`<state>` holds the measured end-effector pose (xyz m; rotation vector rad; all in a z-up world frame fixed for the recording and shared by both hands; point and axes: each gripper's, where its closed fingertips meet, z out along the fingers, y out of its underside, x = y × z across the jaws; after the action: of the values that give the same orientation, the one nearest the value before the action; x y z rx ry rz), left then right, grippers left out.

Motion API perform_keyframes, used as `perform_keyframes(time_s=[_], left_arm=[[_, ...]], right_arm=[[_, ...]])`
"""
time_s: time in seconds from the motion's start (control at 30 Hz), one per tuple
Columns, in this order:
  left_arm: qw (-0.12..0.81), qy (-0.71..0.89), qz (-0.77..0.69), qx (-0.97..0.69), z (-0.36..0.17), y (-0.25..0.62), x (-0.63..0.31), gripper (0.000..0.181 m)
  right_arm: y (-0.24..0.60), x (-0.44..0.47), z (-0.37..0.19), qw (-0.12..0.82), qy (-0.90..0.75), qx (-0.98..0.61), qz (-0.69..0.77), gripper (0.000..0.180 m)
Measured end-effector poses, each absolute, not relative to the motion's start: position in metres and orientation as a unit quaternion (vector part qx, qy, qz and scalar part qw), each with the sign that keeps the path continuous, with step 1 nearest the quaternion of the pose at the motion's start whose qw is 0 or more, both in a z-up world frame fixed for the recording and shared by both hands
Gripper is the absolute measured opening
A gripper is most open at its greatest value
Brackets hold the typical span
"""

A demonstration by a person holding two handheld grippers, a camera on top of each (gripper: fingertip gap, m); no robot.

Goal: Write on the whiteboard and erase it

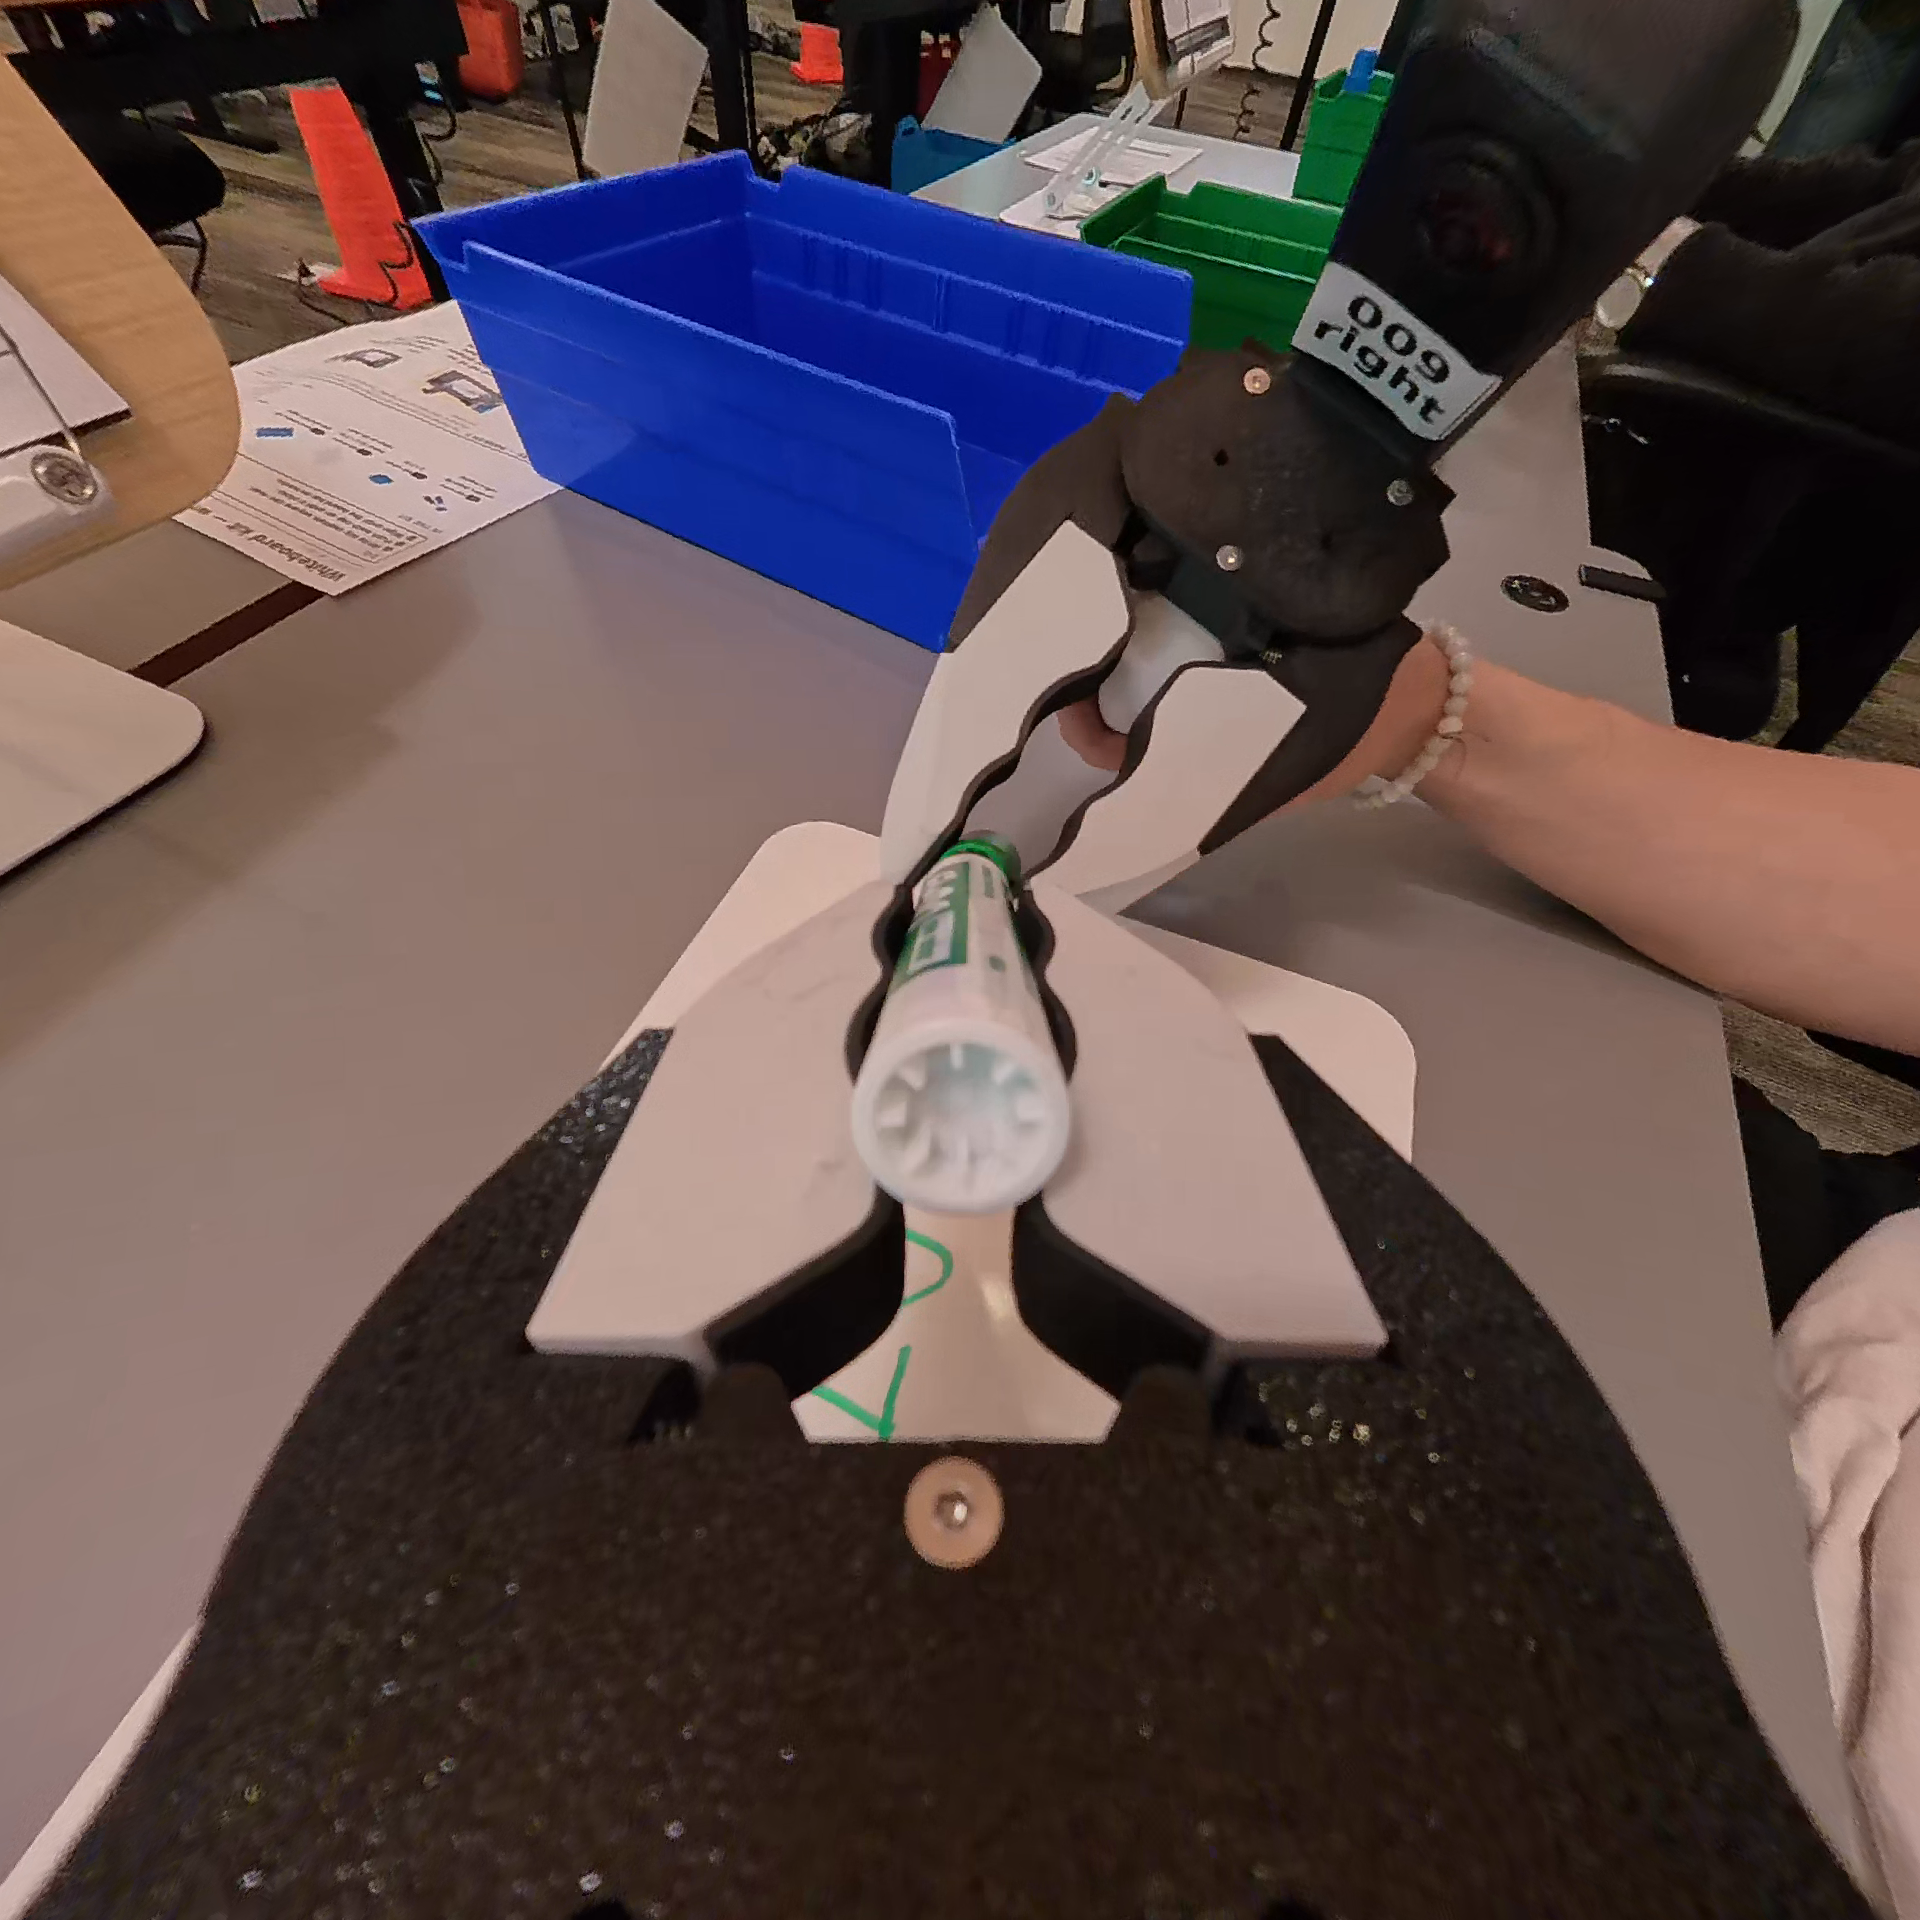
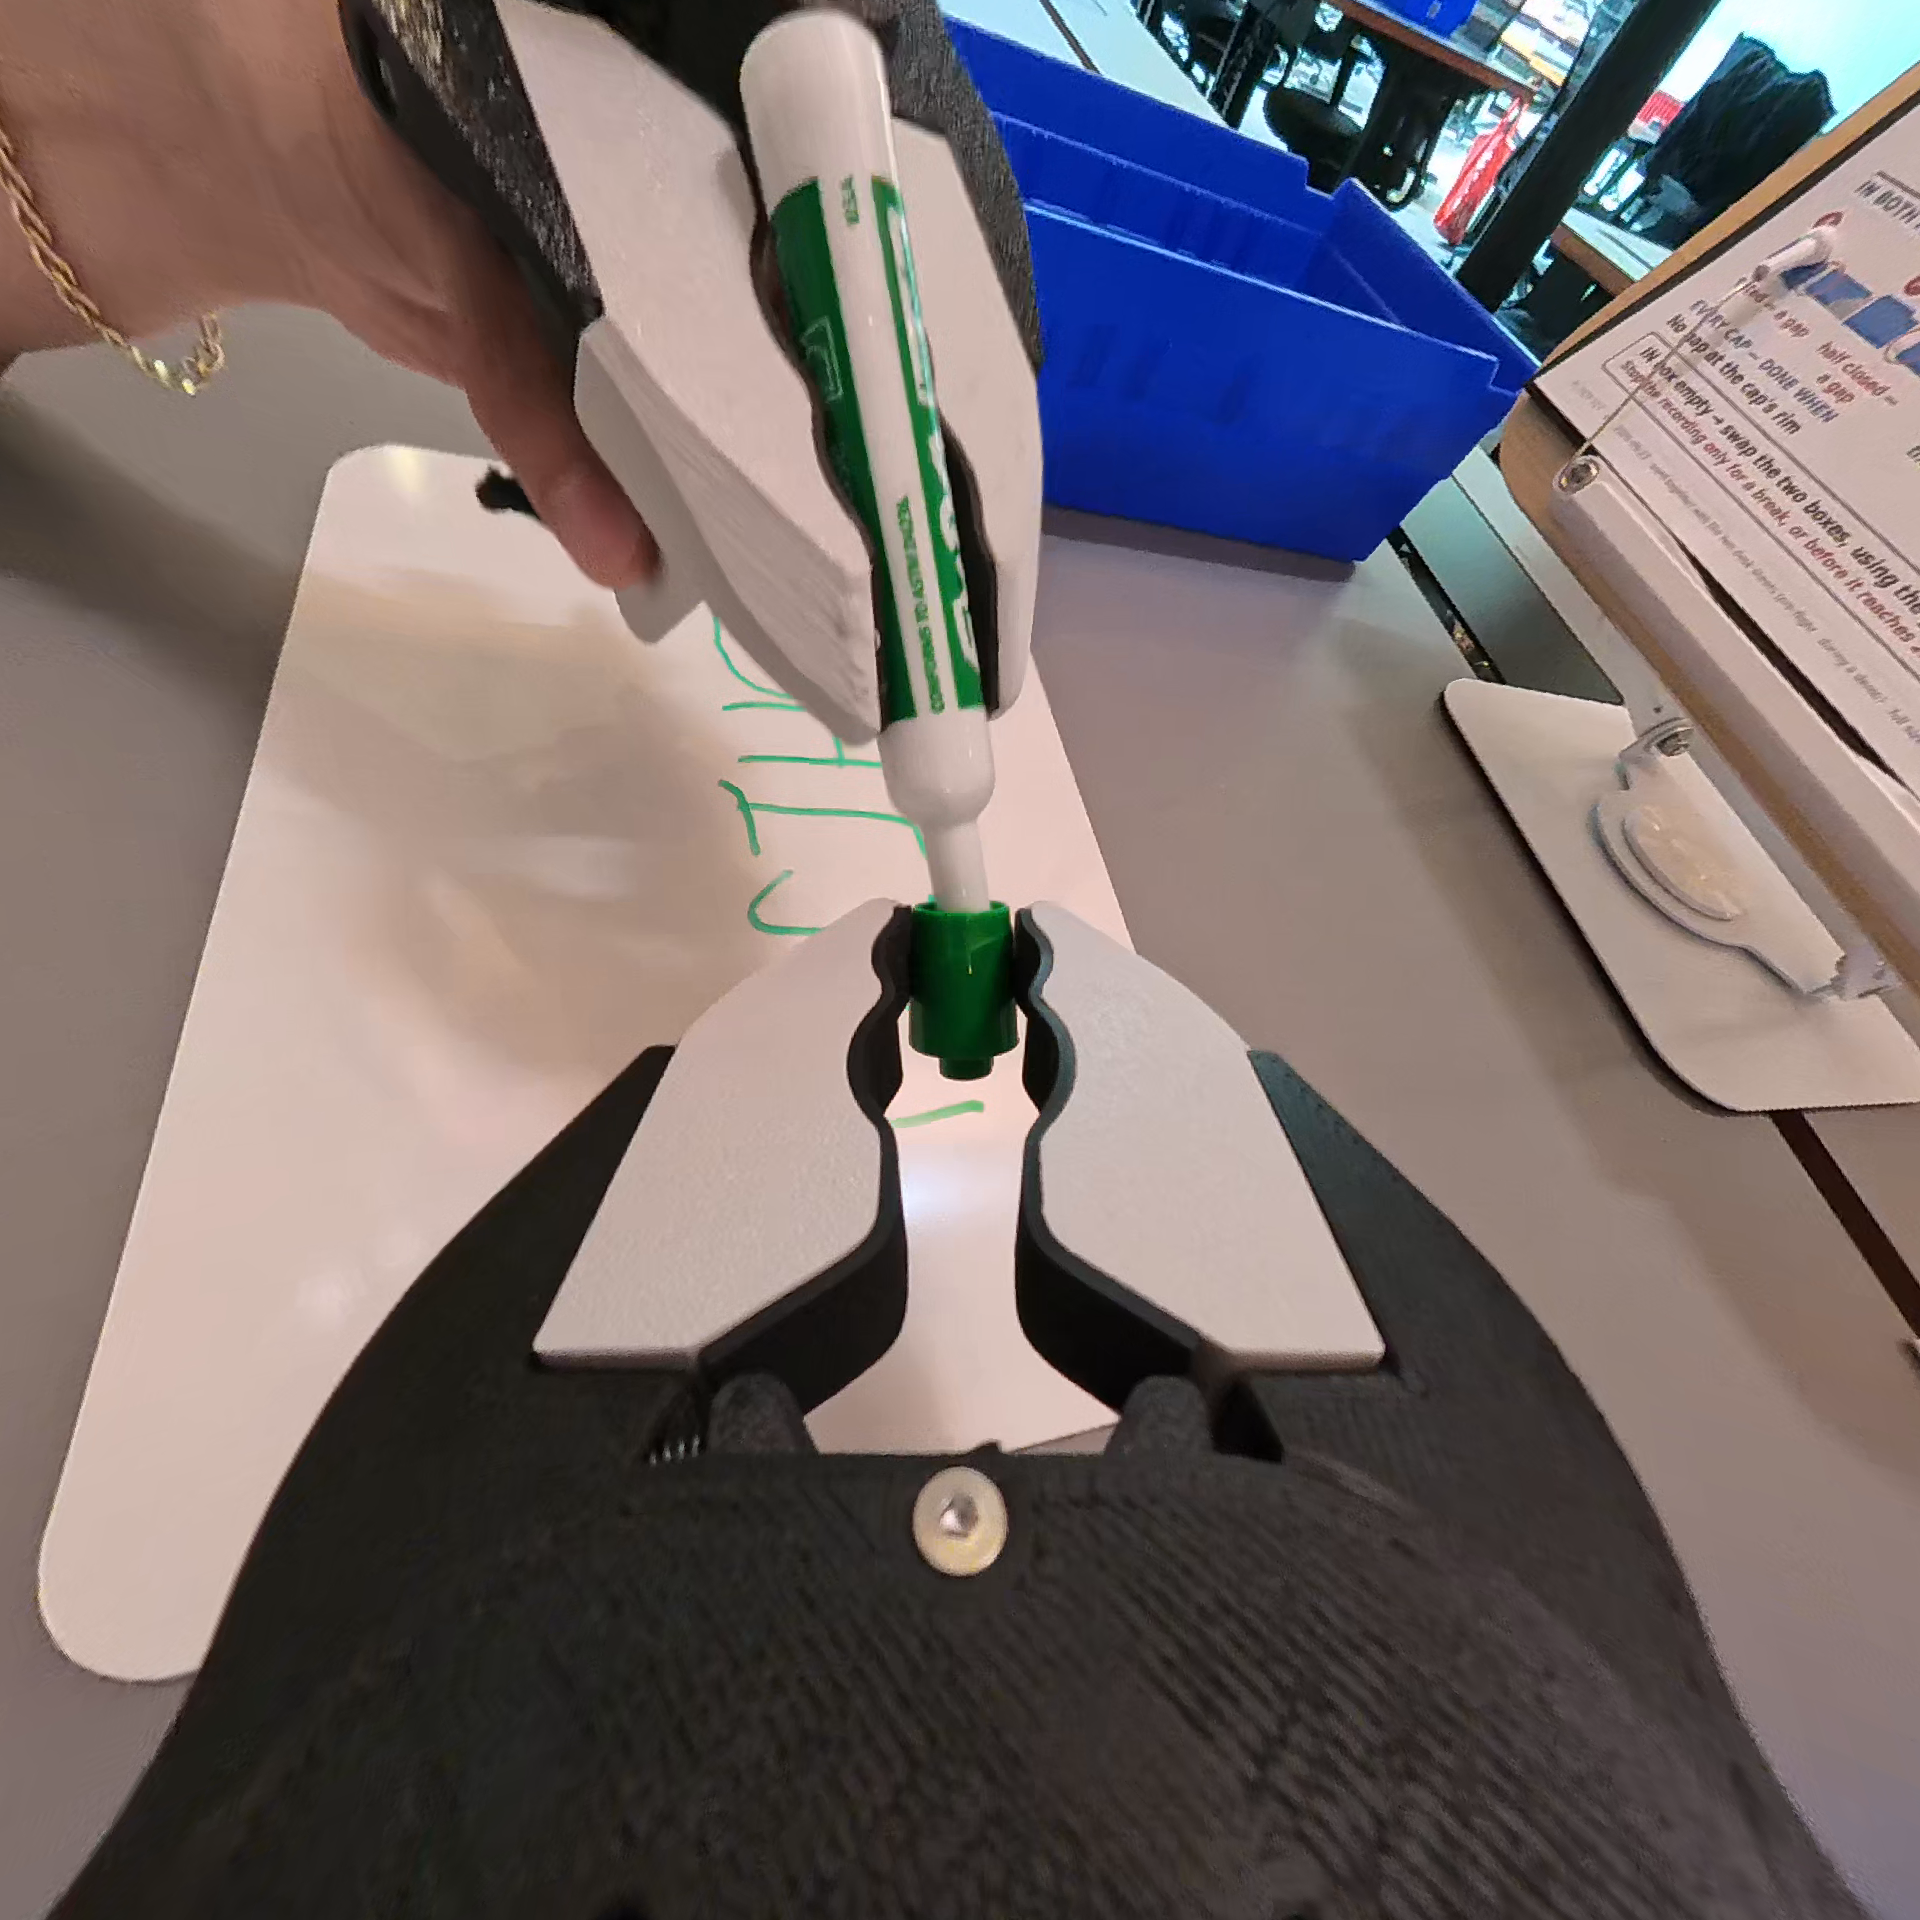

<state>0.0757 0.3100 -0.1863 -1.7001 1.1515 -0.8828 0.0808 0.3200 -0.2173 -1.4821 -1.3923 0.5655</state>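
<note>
green-label marker [image 2: 883, 447] in left tool [image 2: 914, 665], tip in green cap [image 2: 958, 987]

marker [image 2: 894, 457] – white, green label | cap [image 2: 961, 977] – green | bin [image 1: 790, 384] – blue

blue bin [image 1: 790, 416] behind, stand [image 2: 1714, 862] beside

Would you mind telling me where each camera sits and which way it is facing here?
Left wrist view: on the left gripper, looking along the marker it clamps toward the blue bin; the right gripper and a forearm show.
Right wrist view: on the right gripper, looking over the whiteboard from the opposite side; it grips the green cap; the left gripper and hand show.
Shared: marker, cap, whiteboard, blue bin, both grippers.
</note>
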Motion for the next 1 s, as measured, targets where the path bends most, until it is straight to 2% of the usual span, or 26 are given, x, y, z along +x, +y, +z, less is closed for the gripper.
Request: perform_keyframes(time_s=[0.1,0.33,0.63,0.83,1.0], left_arm=[[0.434,0.461,-0.355,-0.688,-0.191,0.31,0.078,0.019],[0.4,0.427,-0.397,-0.708,-0.199,0.312,0.077,0.019],[0.393,0.467,-0.383,-0.694,-0.201,0.31,0.073,0.02],[0.354,0.355,-0.51,-0.699,-0.193,0.313,0.069,0.019],[0.383,0.398,-0.457,-0.697,-0.199,0.313,0.07,0.019]], right_arm=[[0.32,0.077,-0.217,0.489,-0.56,-0.621,0.248,0.019],[0.323,0.077,-0.224,0.483,-0.592,-0.623,0.166,0.019],[0.321,0.072,-0.226,0.471,-0.59,-0.634,0.167,0.018],[0.322,0.069,-0.211,0.499,-0.561,-0.633,0.19,0.018],[0.323,0.069,-0.219,0.485,-0.564,-0.641,0.189,0.018]])
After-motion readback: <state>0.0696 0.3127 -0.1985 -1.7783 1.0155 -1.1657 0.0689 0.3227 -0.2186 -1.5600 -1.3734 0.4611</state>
